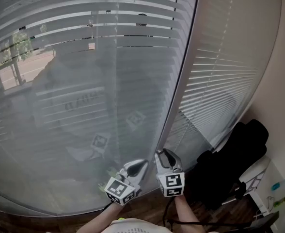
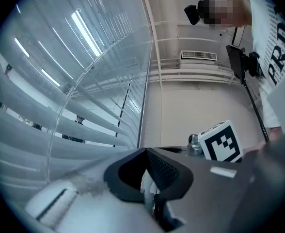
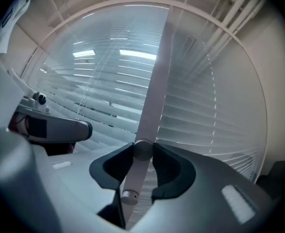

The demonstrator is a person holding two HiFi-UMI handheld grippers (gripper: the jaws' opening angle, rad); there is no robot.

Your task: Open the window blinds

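Observation:
White slatted blinds (image 1: pixel 84 47) cover the big window, and a second set (image 1: pixel 220 76) hangs right of the pale mullion (image 1: pixel 181 67). The slats are tilted and the street shows faintly through them. In the right gripper view, the pale tilt wand (image 3: pixel 135 174) runs down between the jaws of my right gripper (image 3: pixel 142 149), which is shut on it; the wand's capped end hangs just below the pads. In the head view my right gripper (image 1: pixel 164 155) is at the foot of the mullion. My left gripper (image 1: pixel 135 168) sits just left of it, its tips (image 2: pixel 147 154) together and facing the slats.
A black bag (image 1: pixel 229 164) leans in the corner at the right, beside a white box (image 1: pixel 273 188) and the side wall. Dark wood floor (image 1: pixel 147 210) lies below the window. The person's white shirt (image 2: pixel 278 57) fills the right of the left gripper view.

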